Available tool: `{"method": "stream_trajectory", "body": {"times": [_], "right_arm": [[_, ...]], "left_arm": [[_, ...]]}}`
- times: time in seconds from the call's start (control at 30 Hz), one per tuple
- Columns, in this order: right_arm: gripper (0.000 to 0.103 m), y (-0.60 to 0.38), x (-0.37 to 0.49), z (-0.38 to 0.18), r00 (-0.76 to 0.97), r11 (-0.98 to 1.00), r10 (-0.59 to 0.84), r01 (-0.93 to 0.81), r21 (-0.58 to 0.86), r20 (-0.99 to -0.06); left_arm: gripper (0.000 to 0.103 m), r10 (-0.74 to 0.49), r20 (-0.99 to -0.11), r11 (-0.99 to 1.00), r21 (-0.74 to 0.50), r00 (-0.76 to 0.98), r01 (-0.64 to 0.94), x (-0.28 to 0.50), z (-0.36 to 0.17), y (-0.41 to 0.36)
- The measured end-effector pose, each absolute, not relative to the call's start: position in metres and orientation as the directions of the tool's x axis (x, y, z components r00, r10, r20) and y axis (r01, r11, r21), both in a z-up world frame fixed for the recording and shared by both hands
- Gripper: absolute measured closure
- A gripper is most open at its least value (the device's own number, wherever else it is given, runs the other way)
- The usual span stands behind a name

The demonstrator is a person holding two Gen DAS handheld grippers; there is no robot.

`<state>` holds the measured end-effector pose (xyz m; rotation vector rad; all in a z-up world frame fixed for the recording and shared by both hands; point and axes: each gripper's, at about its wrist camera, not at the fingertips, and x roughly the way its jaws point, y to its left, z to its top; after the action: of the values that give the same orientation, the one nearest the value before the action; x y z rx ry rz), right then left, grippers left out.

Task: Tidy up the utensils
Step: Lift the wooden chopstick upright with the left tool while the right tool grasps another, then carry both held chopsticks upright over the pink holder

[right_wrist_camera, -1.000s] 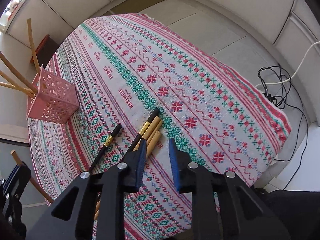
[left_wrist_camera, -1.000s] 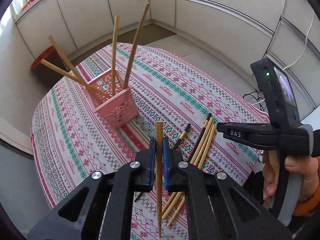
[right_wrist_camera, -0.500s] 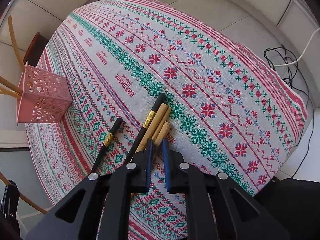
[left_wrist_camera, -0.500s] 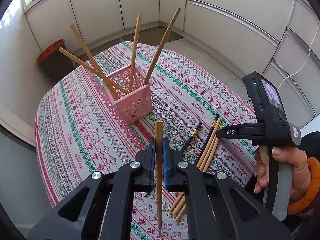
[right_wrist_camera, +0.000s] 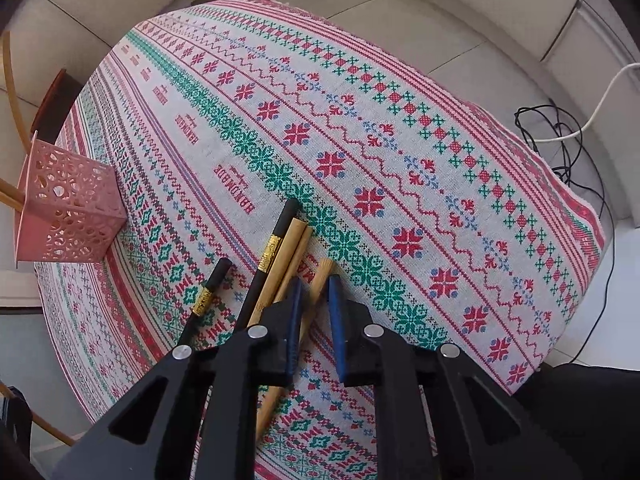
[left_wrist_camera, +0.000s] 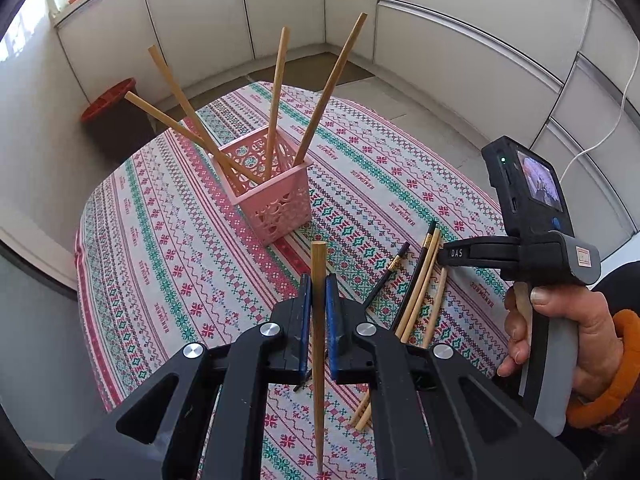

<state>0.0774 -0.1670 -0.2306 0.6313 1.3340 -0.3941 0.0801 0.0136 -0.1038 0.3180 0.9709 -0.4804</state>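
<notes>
My left gripper (left_wrist_camera: pixel 318 286) is shut on a wooden chopstick (left_wrist_camera: pixel 319 320), held upright above the cloth, short of the pink basket (left_wrist_camera: pixel 276 200). The basket holds several wooden chopsticks leaning outward. It also shows at the left of the right wrist view (right_wrist_camera: pixel 68 212). My right gripper (right_wrist_camera: pixel 316 292) is open, low over the table, its jaws either side of a wooden chopstick (right_wrist_camera: pixel 320 280). Beside that lie two more wooden chopsticks (right_wrist_camera: pixel 290 256) and two black chopsticks with gold bands (right_wrist_camera: pixel 276 244). The right gripper also shows in the left wrist view (left_wrist_camera: pixel 444 254).
A round table with a patterned red, green and white cloth (right_wrist_camera: pixel 360 140) carries everything. A black cable (right_wrist_camera: pixel 560 132) and a white cord lie on the floor past the table's right edge. A red stool (left_wrist_camera: pixel 108 100) stands behind the table by the wall.
My left gripper has carried its chopstick closer to the pink basket. My right gripper went down to the loose chopsticks, narrowed, then opened again around the rightmost wooden one.
</notes>
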Motion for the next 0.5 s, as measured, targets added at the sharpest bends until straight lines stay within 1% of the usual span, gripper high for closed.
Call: {"method": "stream_trajectory", "body": {"times": [0.03, 0.1, 0.2, 0.37, 0.5], "right_arm": [[0.095, -0.170, 0.075, -0.231, 0.222, 0.761, 0.108, 0.608, 0.225, -0.969], [0.095, -0.176, 0.071, -0.229, 0.244, 0.750, 0.126, 0.611, 0.253, -0.962], [0.095, -0.181, 0.062, -0.211, 0.327, 0.755, 0.133, 0.578, 0.309, -0.936], [0.096, -0.179, 0.036, -0.151, 0.528, 0.814, 0.155, 0.411, 0.411, -0.835], [0.095, -0.170, 0.013, -0.100, 0.646, 0.860, 0.171, 0.270, 0.432, -0.744]], "left_arm": [[0.097, -0.247, -0.845, 0.853, 0.043, 0.475, 0.520, 0.080, -0.103, 0.015], [0.097, -0.248, -0.838, 0.857, 0.044, 0.485, 0.513, 0.077, -0.099, 0.017], [0.097, -0.254, -0.830, 0.857, 0.043, 0.496, 0.513, 0.071, -0.093, 0.019], [0.097, -0.264, -0.811, 0.866, 0.039, 0.522, 0.498, 0.062, -0.082, 0.022], [0.097, -0.287, -0.792, 0.875, 0.013, 0.538, 0.485, 0.057, -0.070, 0.027]]}}
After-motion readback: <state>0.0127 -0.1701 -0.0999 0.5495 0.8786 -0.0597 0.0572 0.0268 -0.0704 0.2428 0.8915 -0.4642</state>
